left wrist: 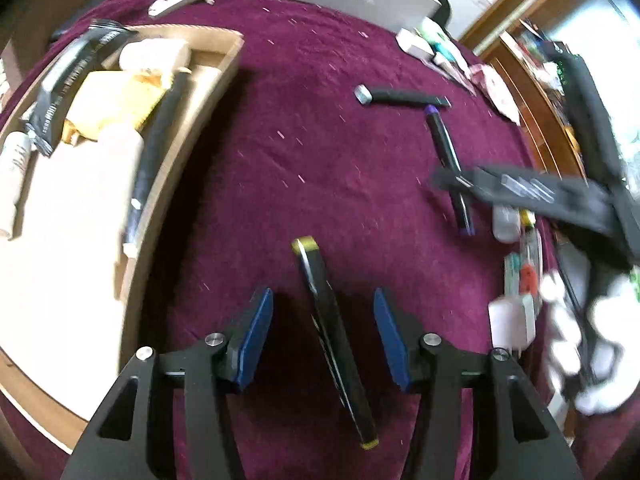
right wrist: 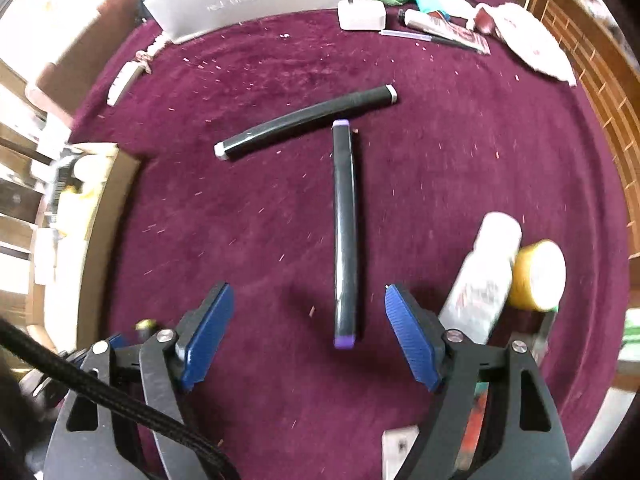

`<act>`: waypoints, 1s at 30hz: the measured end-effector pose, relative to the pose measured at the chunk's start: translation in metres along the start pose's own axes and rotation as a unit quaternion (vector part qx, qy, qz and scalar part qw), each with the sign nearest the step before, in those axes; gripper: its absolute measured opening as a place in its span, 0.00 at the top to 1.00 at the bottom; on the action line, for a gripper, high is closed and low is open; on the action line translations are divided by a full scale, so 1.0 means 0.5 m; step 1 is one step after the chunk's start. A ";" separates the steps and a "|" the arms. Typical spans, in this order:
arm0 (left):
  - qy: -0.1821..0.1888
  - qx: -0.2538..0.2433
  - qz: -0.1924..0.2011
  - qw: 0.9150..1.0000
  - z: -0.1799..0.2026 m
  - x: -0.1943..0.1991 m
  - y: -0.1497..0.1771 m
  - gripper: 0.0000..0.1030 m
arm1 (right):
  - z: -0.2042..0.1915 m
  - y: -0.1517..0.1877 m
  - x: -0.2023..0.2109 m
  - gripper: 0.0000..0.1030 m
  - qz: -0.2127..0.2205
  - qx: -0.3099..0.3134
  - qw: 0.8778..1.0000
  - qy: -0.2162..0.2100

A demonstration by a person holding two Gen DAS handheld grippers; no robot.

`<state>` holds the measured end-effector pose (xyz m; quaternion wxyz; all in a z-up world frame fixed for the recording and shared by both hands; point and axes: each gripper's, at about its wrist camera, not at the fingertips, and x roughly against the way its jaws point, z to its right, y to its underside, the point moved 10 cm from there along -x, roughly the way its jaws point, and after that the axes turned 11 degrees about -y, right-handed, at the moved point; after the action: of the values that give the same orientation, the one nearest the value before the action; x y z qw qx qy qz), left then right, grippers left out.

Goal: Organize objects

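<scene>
Markers lined up with both sets of open jaws

Left gripper (left wrist: 323, 334) straddles the yellow-capped marker (left wrist: 334, 340) lying lengthwise between wide jaws; right gripper (right wrist: 309, 334), equally wide, faces the purple-capped marker (right wrist: 345, 236), its near end between them, on the bench (right wrist: 460, 152).

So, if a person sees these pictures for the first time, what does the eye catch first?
Probably the dark red cloth covering the table, with black markers scattered on it. A yellow-capped marker lies between the open left tool; a purple-capped one lies before the open right tool. A cardboard box of items sits left.
</scene>
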<state>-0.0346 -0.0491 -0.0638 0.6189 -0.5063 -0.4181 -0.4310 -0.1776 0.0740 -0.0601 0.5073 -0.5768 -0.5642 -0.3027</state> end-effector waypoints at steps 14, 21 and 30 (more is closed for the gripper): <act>-0.062 -0.131 0.057 0.988 0.062 -0.022 0.039 0.86 | 0.024 -0.018 -0.028 0.76 -0.013 0.019 0.998 0.060; -0.031 -0.111 0.032 0.993 0.031 -0.007 0.041 0.89 | 0.038 0.031 -0.004 0.88 -0.032 -0.038 0.998 -0.033; -0.043 -0.118 0.037 0.991 0.036 -0.010 0.059 0.89 | 0.017 0.147 0.015 0.88 -0.055 -0.084 0.989 -0.108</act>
<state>-0.0094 -0.0273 -0.0740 0.5515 -0.6090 -0.3713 -0.4325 -0.1079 0.0957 -0.0734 0.3753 -0.6148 -0.6193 -0.3125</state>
